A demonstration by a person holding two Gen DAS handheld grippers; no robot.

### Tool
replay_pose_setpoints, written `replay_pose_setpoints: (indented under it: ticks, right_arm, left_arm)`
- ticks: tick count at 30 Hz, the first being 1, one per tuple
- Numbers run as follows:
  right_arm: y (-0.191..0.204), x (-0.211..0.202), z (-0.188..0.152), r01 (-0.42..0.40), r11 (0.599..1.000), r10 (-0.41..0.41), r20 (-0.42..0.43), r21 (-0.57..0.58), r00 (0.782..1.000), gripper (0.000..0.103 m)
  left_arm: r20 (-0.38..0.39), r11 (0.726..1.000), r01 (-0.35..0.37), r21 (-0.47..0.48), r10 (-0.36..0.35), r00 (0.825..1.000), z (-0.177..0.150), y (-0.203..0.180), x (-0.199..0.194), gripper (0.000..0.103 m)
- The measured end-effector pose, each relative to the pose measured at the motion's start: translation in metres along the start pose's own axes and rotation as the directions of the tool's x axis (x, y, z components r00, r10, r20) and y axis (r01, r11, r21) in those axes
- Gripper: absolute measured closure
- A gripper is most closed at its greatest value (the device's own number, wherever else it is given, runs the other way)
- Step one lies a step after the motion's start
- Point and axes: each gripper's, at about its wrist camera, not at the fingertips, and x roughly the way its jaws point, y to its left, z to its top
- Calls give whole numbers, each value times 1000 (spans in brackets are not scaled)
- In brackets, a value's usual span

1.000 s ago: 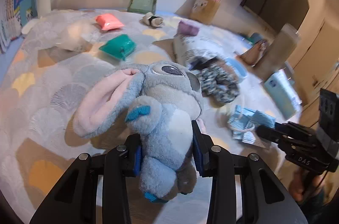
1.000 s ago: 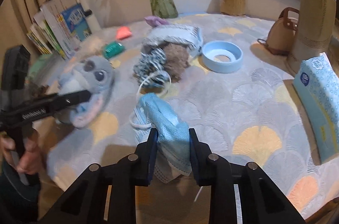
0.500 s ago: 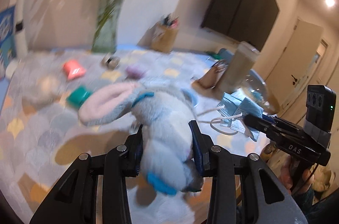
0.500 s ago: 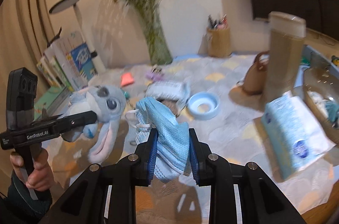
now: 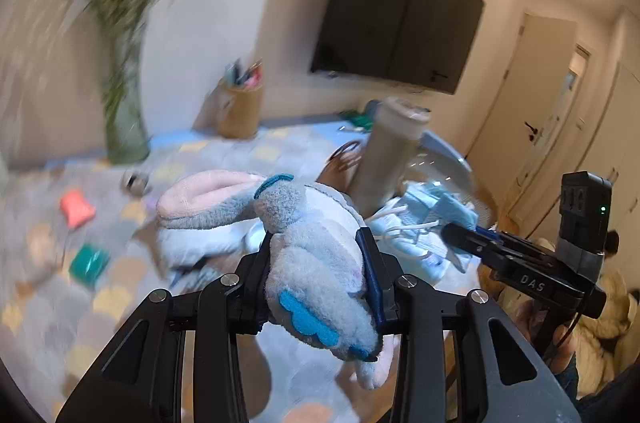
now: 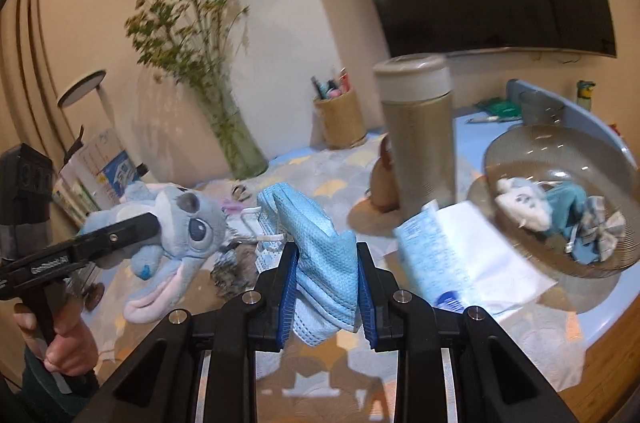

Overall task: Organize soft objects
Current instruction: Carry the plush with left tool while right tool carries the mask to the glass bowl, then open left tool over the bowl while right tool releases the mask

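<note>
Floppy grey-blue plush toy (image 5: 316,263), clamped in left gripper (image 5: 318,275), and blue mask (image 6: 320,247), pinched in right gripper (image 6: 326,287), could slip short of see-through bowl (image 6: 516,151)

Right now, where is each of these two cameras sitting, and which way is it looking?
Left wrist: on the left gripper, looking along its fingers at the plush toy it holds; right gripper alongside.
Right wrist: on the right gripper, facing the blue cloth it holds; left hand shows.
Shared: toy, cloth, tall canister.
</note>
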Motion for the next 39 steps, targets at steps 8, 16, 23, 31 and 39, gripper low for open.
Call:
replay_pose_setpoints:
  ticks: [8,16,23,31,39]
  right_arm:
    - [-44,-51,35,127,990,-136,138,67,981,76]
    - [-159,-82,72,292,892,-359,147,345,922,76]
    - [-223,-57,75,380,806,-448,47,454,893,74]
    - [-270,-28,49,359,761,-369,-94,540,924,38]
    - [-260,-64,34,330,752,-372,-46,571,927,38]
  left_arm:
    - [48,980,115,162,-124,991,60,-103,22,69]
    - [-11,944,199,264,-203,979,97,-209,107,69]
    - [-95,951,197,239,-179,979,97,-231,200,69]
    - [-192,945,216,247,-170,967,85,-235,256,28]
    - [-158,928,278,248,-244,957,81,-234,200,24]
